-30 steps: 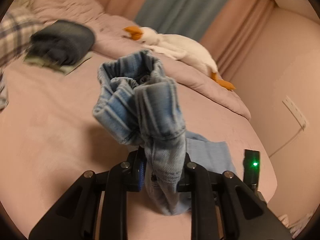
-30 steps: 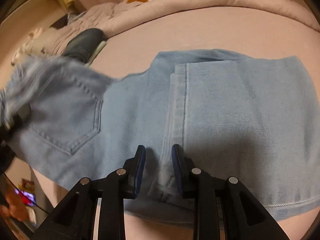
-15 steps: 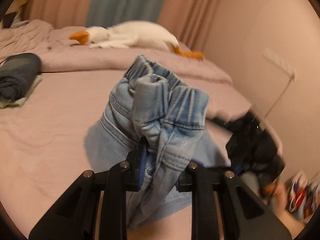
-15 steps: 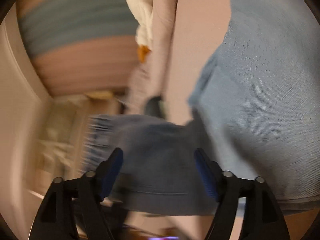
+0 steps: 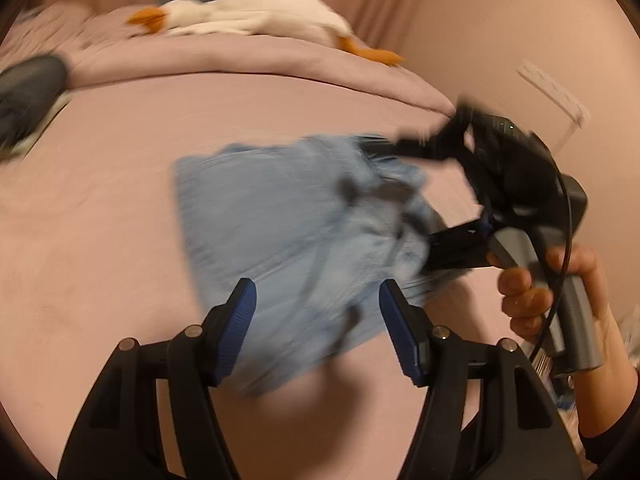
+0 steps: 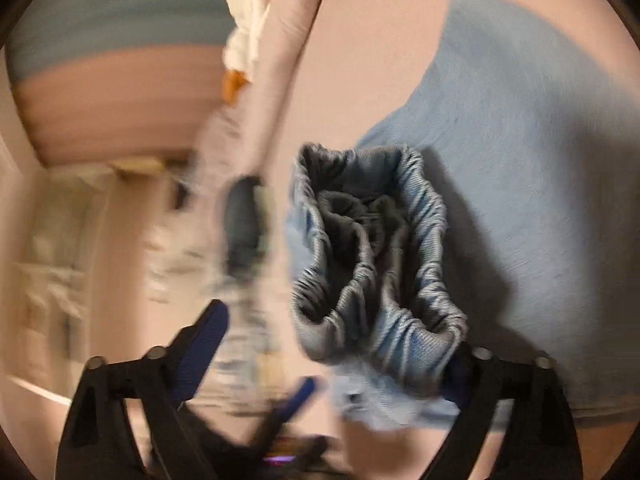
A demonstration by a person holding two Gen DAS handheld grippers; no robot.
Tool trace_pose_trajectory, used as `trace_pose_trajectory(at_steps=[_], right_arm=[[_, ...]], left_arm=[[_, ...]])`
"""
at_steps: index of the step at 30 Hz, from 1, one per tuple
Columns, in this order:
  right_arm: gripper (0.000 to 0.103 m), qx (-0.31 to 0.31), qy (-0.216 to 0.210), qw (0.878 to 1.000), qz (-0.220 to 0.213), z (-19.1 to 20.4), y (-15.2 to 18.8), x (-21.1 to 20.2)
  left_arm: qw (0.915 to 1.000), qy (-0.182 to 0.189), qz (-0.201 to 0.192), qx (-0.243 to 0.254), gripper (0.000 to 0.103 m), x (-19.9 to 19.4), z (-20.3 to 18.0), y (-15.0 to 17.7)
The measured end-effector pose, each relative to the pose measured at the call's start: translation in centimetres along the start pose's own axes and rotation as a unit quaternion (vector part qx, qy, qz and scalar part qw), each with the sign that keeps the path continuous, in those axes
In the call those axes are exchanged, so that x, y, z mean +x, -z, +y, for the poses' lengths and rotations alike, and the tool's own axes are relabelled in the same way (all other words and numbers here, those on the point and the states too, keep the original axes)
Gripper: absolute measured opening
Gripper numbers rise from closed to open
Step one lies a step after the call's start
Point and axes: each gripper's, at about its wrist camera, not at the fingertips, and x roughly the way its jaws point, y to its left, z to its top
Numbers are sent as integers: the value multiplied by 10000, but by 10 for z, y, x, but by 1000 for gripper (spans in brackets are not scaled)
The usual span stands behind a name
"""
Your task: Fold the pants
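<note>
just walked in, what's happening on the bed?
A person with a handheld gripper in each hand is folding light blue denim pants on a pink bed. The left gripper is open over the fabric. The right gripper is open around the bunched elastic waistband. Both views are motion-blurred.

Pants on bed, grippers either side.
Pants (image 5: 288,240) lay on bed (image 5: 100,208), w/ left gripper (image 5: 316,320) in front, jaws wide apart, and right gripper (image 5: 416,200) at their right end, waistband (image 6: 376,256) bunched betw. its fingers. Behind: duvet ridge (image 5: 248,60) w/ plush goose (image 5: 256,20) on top; folded clothes (image 5: 28,92) far left.
</note>
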Motion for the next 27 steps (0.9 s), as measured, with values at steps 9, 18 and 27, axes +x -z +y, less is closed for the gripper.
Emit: trace_pose_trajectory(at_steps=[9, 18, 27], right_arm=[[38, -1317, 1219, 9827, -466, 37, -1, -8], [37, -1392, 1571, 9696, -1260, 17, -12, -83], [38, -907, 1675, 9730, -1299, -38, -15, -84]], left_arm=[[9932, -402, -140, -1082, 64, -26, 52, 9], [9933, -305, -101, -1111, 64, -19, 52, 3], [9974, -159, 157, -688, 64, 23, 28, -42]])
